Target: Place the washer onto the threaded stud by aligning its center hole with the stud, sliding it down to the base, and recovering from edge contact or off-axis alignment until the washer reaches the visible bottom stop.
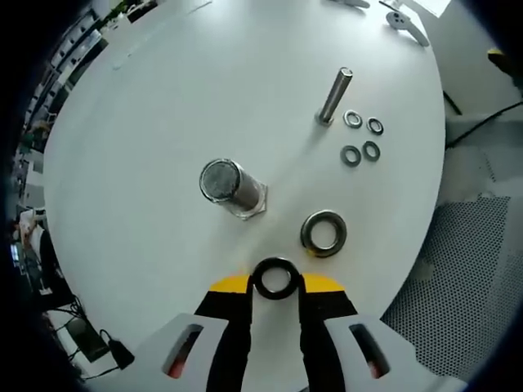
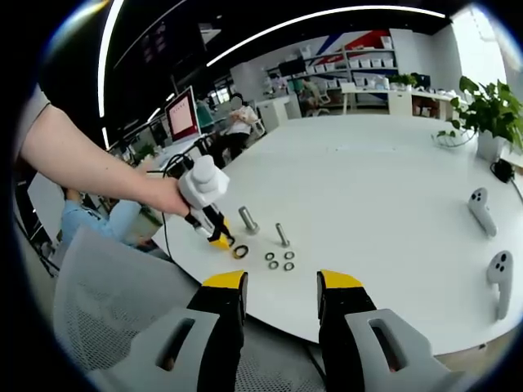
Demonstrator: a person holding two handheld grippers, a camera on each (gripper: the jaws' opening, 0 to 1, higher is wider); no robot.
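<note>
My left gripper is shut on a dark ring washer, held flat between its yellow tips above the white table. A thick threaded stud on a hex base stands upright just beyond it and slightly left, apart from the washer. A second large washer lies flat on the table to the right of the stud. In the right gripper view a person's hand holds the left gripper just left of the stud. My right gripper is open with nothing between its jaws, back off the table's near edge.
A thin bolt stands farther out, with several small washers beside it. Two white controllers lie at the table's right side and a potted plant stands beyond. A mesh chair sits by the table edge.
</note>
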